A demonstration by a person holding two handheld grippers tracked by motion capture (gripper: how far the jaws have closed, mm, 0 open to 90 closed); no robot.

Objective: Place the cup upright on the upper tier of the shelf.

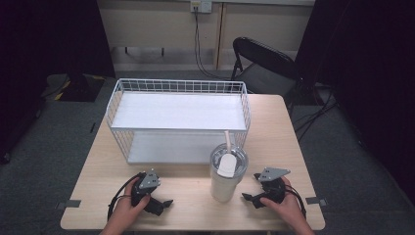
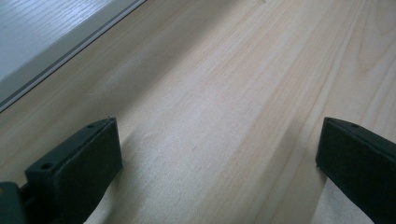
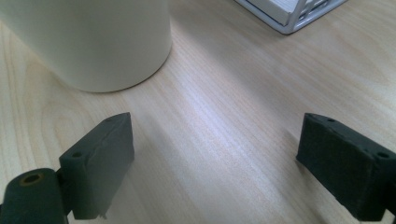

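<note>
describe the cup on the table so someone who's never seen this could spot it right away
Find the white wire basket on the wooden table. Just in front of its right corner stands the cup, near the right hand-held gripper. It is a tall cream tumbler with a clear lid and a straw.

Grey carpet floor, black folding chair behind table, beige wall (socket, cable), dark curtains.

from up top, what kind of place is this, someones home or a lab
Most likely a lab or recording room, not a home. A lone wooden table stands on grey carpet with black curtains at the sides, a folding chair behind it, and cables running across the floor. The person holds the left gripper and right gripper.
</note>
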